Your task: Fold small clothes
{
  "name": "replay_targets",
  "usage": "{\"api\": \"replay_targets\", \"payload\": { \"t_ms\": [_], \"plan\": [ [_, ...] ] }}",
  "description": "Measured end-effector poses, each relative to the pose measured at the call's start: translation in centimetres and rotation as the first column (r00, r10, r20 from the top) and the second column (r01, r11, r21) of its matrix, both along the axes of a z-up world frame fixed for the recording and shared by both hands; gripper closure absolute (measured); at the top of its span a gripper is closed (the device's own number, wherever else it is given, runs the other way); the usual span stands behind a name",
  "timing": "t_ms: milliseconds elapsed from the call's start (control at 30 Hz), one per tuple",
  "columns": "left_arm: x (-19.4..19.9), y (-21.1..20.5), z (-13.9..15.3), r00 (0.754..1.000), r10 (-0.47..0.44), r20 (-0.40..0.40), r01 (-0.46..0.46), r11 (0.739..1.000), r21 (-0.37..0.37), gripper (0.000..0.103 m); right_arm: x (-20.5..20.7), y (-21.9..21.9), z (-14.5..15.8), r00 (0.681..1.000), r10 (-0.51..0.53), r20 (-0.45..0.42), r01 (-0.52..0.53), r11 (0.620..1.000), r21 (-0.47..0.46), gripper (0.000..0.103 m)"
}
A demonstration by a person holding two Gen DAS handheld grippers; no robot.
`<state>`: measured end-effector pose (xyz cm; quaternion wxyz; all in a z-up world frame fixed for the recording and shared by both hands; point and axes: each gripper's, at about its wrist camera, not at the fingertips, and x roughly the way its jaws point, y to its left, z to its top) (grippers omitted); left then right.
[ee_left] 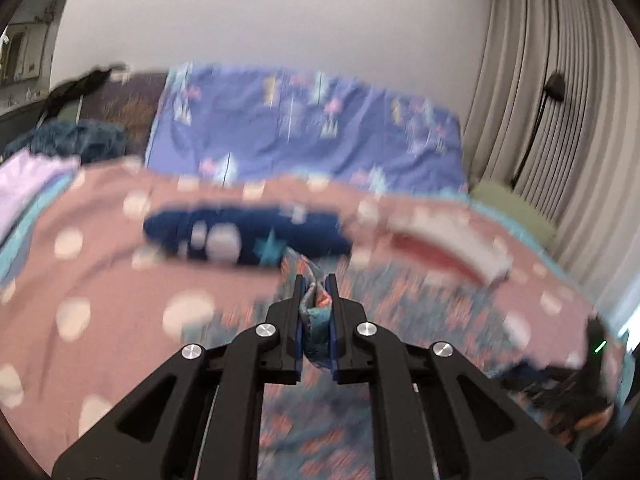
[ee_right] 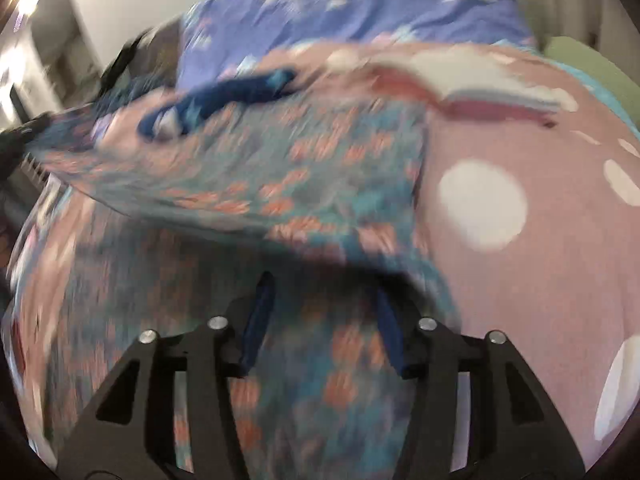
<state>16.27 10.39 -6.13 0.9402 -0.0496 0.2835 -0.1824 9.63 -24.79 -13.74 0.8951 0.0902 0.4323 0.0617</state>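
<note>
The left gripper (ee_left: 316,286) angles downward, fingers pinching the patterned garment (ee_left: 320,308), while the right gripper (ee_right: 322,300) tilts steeply over it, fingers parted.

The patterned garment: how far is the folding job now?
Done, apparently: a navy piece and a white-red piece lie folded on the bedspread. In hand: the left gripper pinches the patterned garment; the right gripper stands open over it. Left: finishing this fold.
</note>
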Motion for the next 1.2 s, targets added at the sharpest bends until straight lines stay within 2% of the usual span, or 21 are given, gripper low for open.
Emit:
{"api": "replay_targets", "payload": {
  "t_ms": [100, 167, 200, 233, 333, 467, 567, 600, 667, 700, 733, 833, 900, 967, 1033, 1200],
  "plan": [
    [-0.5, 1.8, -5.2, 0.990, 0.011, -0.141, -0.012, 1.000, -0.008, 0.089, -2.1, 0.2, 0.6, 0.992, 0.122, -0.030, -0.122, 0.993, 0.002, 0.053],
    [-0.7, 3.2, -7.9, 0.973, 0.045, -0.226, -0.048, 0.999, -0.007, 0.073, -2.7, -0.6, 1.5, 0.988, 0.149, -0.030, -0.148, 0.988, 0.031, 0.053],
    [-0.9, 4.1, -8.8, 0.965, 0.069, -0.253, -0.076, 0.997, -0.015, 0.062, -3.0, -1.1, 2.3, 0.988, 0.153, -0.012, -0.152, 0.987, 0.047, 0.053],
    [-0.9, 4.6, -9.1, 0.963, 0.079, -0.258, -0.089, 0.996, -0.027, 0.056, -3.2, -1.6, 2.8, 0.989, 0.150, 0.002, -0.149, 0.987, 0.056, 0.053],
    [-0.4, 5.6, -9.0, 0.963, 0.082, -0.257, -0.099, 0.994, -0.054, 0.054, -2.5, -4.0, 4.5, 0.996, 0.076, 0.051, -0.081, 0.993, 0.083, 0.051],
    [1.7, 4.7, -8.6, 0.964, 0.084, -0.251, -0.083, 0.996, 0.016, 0.048, 0.7, -6.9, 5.0, 0.995, -0.054, 0.079, 0.047, 0.995, 0.093, 0.050],
    [3.7, 3.5, -8.7, 0.964, 0.114, -0.242, -0.090, 0.990, 0.106, 0.048, 4.6, -9.1, 4.0, 0.989, -0.148, 0.023, 0.144, 0.981, 0.131, 0.050],
    [4.2, 2.8, -8.6, 0.967, 0.128, -0.220, -0.096, 0.984, 0.150, 0.049, 5.5, -9.7, 3.7, 0.986, -0.169, 0.009, 0.166, 0.975, 0.146, 0.050],
    [4.7, 1.8, -8.4, 0.972, 0.137, -0.191, -0.093, 0.970, 0.223, 0.074, 7.8, -9.8, 3.1, 0.980, -0.198, -0.007, 0.197, 0.968, 0.155, 0.050],
    [5.0, 1.4, -8.4, 0.972, 0.148, -0.185, -0.094, 0.957, 0.273, 0.091, 8.9, -9.8, 2.8, 0.978, -0.210, -0.014, 0.210, 0.968, 0.141, 0.050],
    [5.2, 1.1, -8.4, 0.971, 0.159, -0.181, -0.098, 0.946, 0.308, 0.094, 9.6, -9.7, 2.5, 0.977, -0.212, -0.018, 0.212, 0.968, 0.135, 0.050],
    [4.9, 1.0, -7.8, 0.973, 0.166, -0.158, -0.110, 0.942, 0.316, 0.095, 12.0, -9.2, 1.3, 0.973, -0.225, -0.041, 0.228, 0.967, 0.115, 0.050],
    [4.6, 1.1, -7.2, 0.976, 0.165, -0.140, -0.115, 0.944, 0.310, 0.097, 12.8, -8.9, 0.9, 0.973, -0.226, -0.040, 0.229, 0.968, 0.106, 0.055],
    [4.0, 1.3, -6.3, 0.981, 0.156, -0.117, -0.116, 0.949, 0.295, 0.097, 13.3, -8.6, 0.8, 0.975, -0.220, -0.035, 0.223, 0.971, 0.090, 0.080],
    [3.6, 1.1, -5.3, 0.985, 0.142, -0.094, -0.110, 0.953, 0.283, 0.097, 13.4, -8.6, 0.8, 0.978, -0.207, -0.032, 0.210, 0.973, 0.094, 0.098],
    [3.3, 0.4, -3.5, 0.992, 0.118, -0.043, -0.101, 0.953, 0.285, 0.097, 13.0, -9.2, 2.7, 0.974, -0.220, 0.051, 0.214, 0.970, 0.113, 0.100]
  ]
}}
